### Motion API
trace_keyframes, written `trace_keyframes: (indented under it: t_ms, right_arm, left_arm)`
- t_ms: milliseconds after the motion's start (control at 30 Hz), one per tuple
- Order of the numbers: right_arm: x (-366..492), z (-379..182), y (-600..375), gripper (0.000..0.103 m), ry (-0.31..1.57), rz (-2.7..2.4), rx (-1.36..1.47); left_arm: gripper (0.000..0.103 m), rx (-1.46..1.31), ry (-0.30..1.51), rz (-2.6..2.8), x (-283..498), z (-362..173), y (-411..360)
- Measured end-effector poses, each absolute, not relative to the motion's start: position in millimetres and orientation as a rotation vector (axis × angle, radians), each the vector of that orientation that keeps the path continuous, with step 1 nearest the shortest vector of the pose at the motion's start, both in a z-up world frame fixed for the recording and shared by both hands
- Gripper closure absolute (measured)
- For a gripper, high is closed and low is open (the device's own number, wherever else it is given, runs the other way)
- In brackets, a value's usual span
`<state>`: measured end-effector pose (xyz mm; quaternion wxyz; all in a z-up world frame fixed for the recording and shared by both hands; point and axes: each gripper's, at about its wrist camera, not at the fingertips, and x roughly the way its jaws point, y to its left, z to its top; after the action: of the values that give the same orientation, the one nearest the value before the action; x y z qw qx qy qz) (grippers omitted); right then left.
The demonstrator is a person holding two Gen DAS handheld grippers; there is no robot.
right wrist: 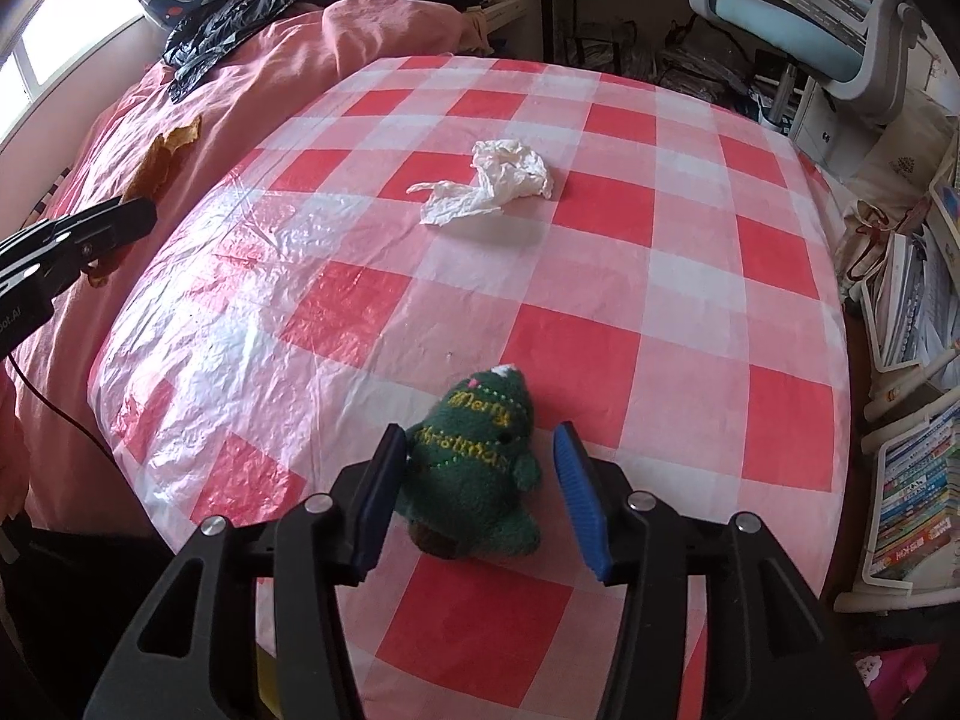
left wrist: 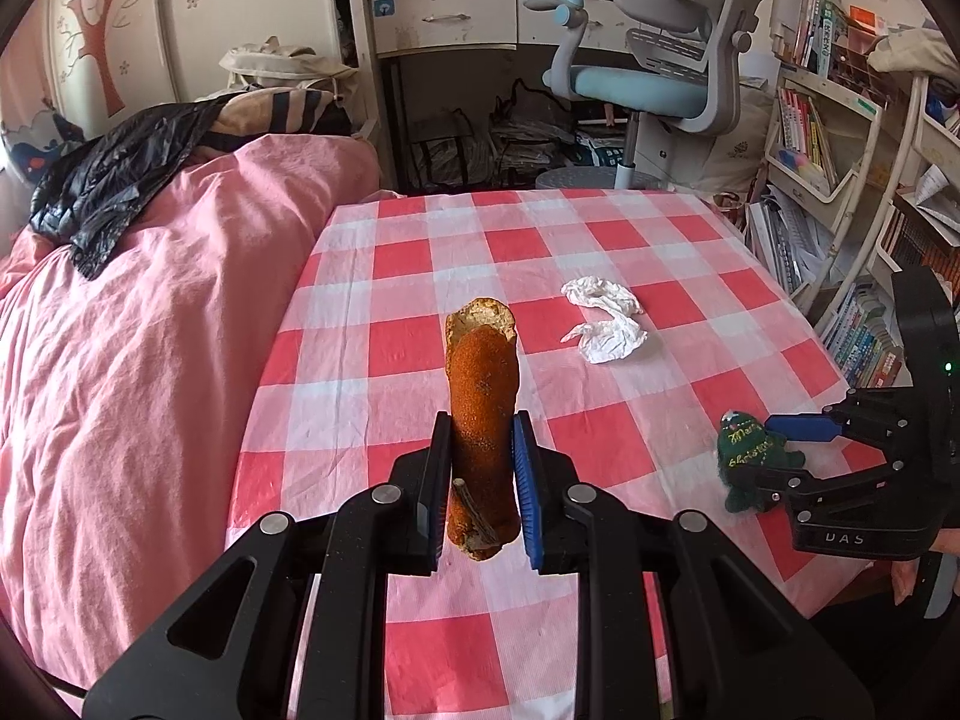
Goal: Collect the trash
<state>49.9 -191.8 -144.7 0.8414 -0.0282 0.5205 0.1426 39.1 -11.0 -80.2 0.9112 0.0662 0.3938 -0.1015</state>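
Observation:
My left gripper (left wrist: 481,438) is shut on a long strip of orange peel (left wrist: 483,408) and holds it above the left edge of the checkered table (left wrist: 600,240). The peel also shows in the right wrist view (right wrist: 162,162), over the pink bedding. A crumpled white tissue (left wrist: 606,321) lies on the table's middle, also seen in the right wrist view (right wrist: 492,180). My right gripper (right wrist: 480,456) is open around a green Christmas-tree plush toy (right wrist: 474,468) on the table's near right part; its left finger touches the toy. The toy shows in the left wrist view (left wrist: 750,462).
A bed with pink bedding (left wrist: 150,330) and a black jacket (left wrist: 114,180) lies left of the table. A grey-blue desk chair (left wrist: 660,60) and a desk stand behind. Shelves of books (left wrist: 840,180) stand on the right.

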Motion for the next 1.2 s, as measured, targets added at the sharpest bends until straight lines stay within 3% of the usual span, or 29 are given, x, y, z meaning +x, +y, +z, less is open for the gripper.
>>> trace_keyframes:
  t_ms: [33, 200, 1200]
  right_arm:
    - [49.4, -144.6, -190.4, 0.061, 1.098, 0.307, -0.064]
    - [48.0, -138.0, -187.7, 0.072, 1.059, 0.317, -0.075]
    - [57.2, -139.4, -163.0, 0.072, 1.019, 0.252, -0.124]
  left_arm:
    - [0.084, 0.137, 0.812, -0.209, 39.3, -80.2, -11.1]
    - [0.084, 0.137, 0.811, -0.209, 40.6, -80.1, -11.3]
    - [0.084, -0.018, 0.79, -0.193, 48.4, -55.7, 19.3]
